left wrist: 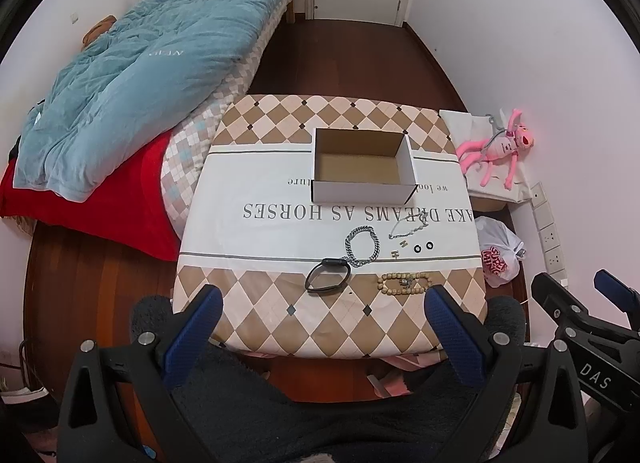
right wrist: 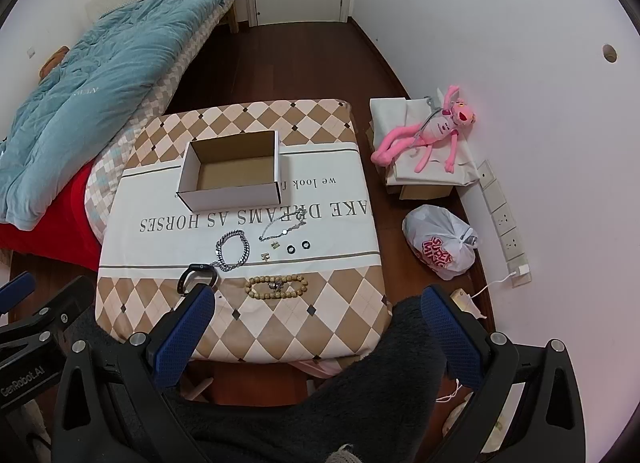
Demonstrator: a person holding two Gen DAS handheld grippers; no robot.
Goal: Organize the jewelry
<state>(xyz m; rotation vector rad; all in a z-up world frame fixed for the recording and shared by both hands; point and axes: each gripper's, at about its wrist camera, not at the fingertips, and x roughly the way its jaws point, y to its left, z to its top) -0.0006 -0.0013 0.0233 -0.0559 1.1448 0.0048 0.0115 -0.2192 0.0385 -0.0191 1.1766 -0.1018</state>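
Both tools hang back at the bottom of their frames, above the near edge of the table, probably so the whole layout can be read before a first pick: the left gripper (left wrist: 322, 307) and the right gripper (right wrist: 316, 305) each have their blue-padded jaws spread wide and carry nothing. The open white cardboard box (left wrist: 362, 165) sits empty in the upper middle of the diamond-patterned tablecloth (left wrist: 256, 315), likely as the place the jewelry is meant to go. The pieces lie loose below it in the centre of each view: a chunky silver chain bracelet (left wrist: 362, 245), a thin silver chain (left wrist: 412, 225) to its right, two small black rings (left wrist: 423, 247), tiny gold earrings (left wrist: 400, 247), a black oval band (left wrist: 327, 274) touching the chain bracelet, and a wooden bead bracelet (left wrist: 404, 283) nearest the lower edge, so nothing looks sorted yet
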